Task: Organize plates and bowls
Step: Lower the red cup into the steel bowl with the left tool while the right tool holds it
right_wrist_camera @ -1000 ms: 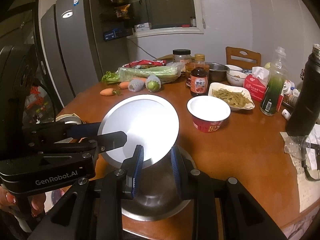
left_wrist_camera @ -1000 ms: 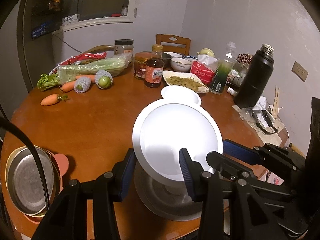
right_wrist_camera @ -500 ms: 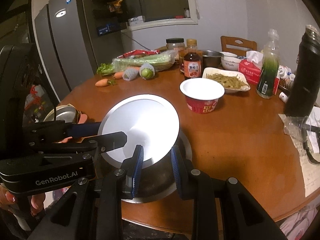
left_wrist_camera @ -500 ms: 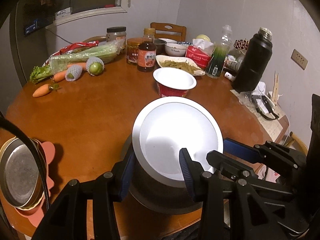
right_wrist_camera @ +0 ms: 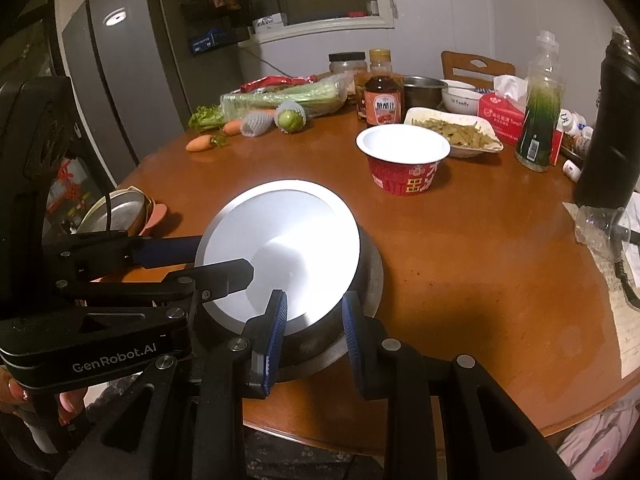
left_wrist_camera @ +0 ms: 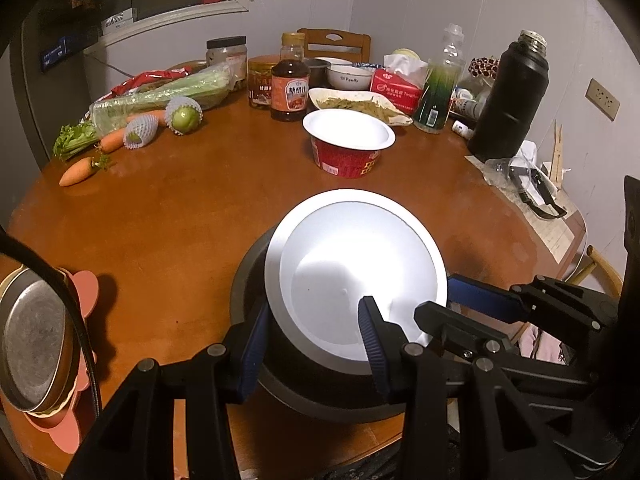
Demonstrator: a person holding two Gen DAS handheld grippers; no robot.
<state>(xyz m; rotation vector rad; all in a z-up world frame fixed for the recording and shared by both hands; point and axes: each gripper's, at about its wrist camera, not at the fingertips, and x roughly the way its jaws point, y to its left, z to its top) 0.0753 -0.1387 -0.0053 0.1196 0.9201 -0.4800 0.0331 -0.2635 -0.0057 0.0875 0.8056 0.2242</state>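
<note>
Both grippers hold one white round plate [left_wrist_camera: 352, 272], tilted with its far edge raised, over a dark steel bowl [left_wrist_camera: 320, 396] near the table's front edge. My left gripper [left_wrist_camera: 314, 340] is shut on the plate's near rim, one pad under it and one on top. My right gripper [right_wrist_camera: 314, 316] is shut on another part of the same plate's [right_wrist_camera: 288, 240] rim. The steel bowl [right_wrist_camera: 370, 276] shows beneath and to the right. I cannot tell whether the plate touches the bowl. The left gripper [right_wrist_camera: 224, 260] reaches in from the left.
A steel plate on pink dishes [left_wrist_camera: 36, 340] sits at the table's left edge. A red noodle cup [left_wrist_camera: 348, 148] stands behind the plate. Farther back are a dish of greens [left_wrist_camera: 360, 106], a white bowl [left_wrist_camera: 348, 76], a sauce bottle [left_wrist_camera: 290, 92], vegetables [left_wrist_camera: 160, 96] and a black flask [left_wrist_camera: 508, 96].
Both grippers have sunk together with the plate, bringing it closer down over the steel bowl. The grip on the plate is unchanged.
</note>
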